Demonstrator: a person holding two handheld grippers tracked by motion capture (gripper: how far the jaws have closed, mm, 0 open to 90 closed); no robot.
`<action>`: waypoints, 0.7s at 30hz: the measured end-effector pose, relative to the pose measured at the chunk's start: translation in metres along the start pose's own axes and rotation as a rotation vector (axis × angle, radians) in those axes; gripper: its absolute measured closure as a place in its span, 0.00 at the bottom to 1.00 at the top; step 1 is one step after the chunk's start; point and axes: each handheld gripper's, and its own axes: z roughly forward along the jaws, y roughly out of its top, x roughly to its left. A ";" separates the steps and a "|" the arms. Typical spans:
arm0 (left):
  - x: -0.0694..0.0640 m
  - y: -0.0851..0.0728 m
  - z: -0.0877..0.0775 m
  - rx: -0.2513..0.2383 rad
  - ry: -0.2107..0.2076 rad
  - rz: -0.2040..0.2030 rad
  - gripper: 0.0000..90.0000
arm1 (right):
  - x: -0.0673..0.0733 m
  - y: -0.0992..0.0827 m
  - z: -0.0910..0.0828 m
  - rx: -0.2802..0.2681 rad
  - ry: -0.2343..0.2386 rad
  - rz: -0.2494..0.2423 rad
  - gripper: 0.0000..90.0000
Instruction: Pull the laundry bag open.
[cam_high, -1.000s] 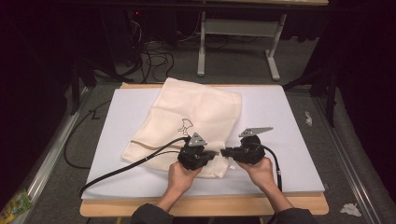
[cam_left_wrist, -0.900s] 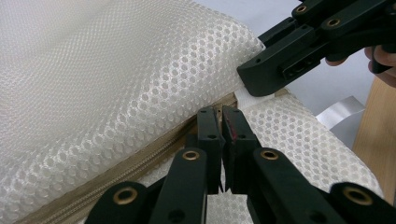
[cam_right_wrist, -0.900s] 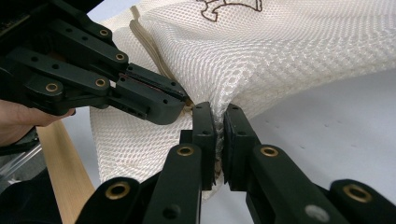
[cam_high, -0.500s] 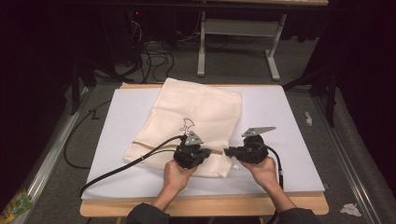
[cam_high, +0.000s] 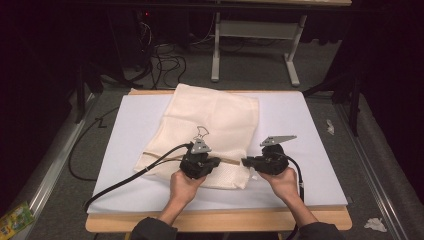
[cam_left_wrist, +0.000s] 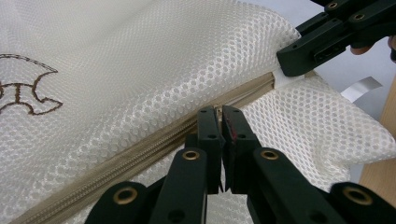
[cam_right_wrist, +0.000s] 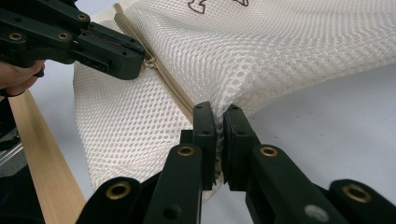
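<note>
- Cream mesh laundry bag (cam_high: 215, 127) is lying flat on the white sheet (cam_high: 310, 130) covering the counter (cam_high: 220, 220), stretching away from both tongs; its near edge is sitting right at the tips.
- Left tongs (cam_high: 216, 161) are pinching the bag on its tan zipper (cam_left_wrist: 140, 156). In the left gripper view the jaws are pressed together on the zipper line at the near edge, mesh running out to both sides of the tips.
- Right tongs (cam_high: 245, 161) are pinching the bag's corner where the zipper is ending. In the right gripper view (cam_right_wrist: 218, 119) the jaws are squeezed on bunched mesh at the zipper's end, bag fanning out above and left of them.
- Both tongs are pointing at each other along the zipper, left tongs' tip just beside right tongs' tip, a short zipper stretch running between them.
- Embroidered logo (cam_high: 201, 132) is sitting beyond the left tongs, further up the bag.
- Black cable (cam_high: 130, 177) is trailing off from the left tongs across the sheet toward the counter's near-left corner.
- Versus a second ago: left tongs are sitting a touch further from the right pair, so the gap between the tips is reading slightly wider; right tongs are staying put. Both grips are staying clamped. Bag outline is looking unchanged.
</note>
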 end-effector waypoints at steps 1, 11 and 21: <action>0.000 0.000 0.000 -0.003 0.000 -0.003 0.97 | 0.000 0.000 0.000 0.003 0.000 -0.003 0.96; 0.001 -0.001 -0.001 -0.008 0.001 -0.003 0.97 | -0.001 0.000 0.000 0.006 0.002 0.006 0.96; 0.003 -0.003 -0.004 -0.014 -0.005 -0.003 0.97 | -0.001 0.000 0.001 0.005 0.004 0.006 0.96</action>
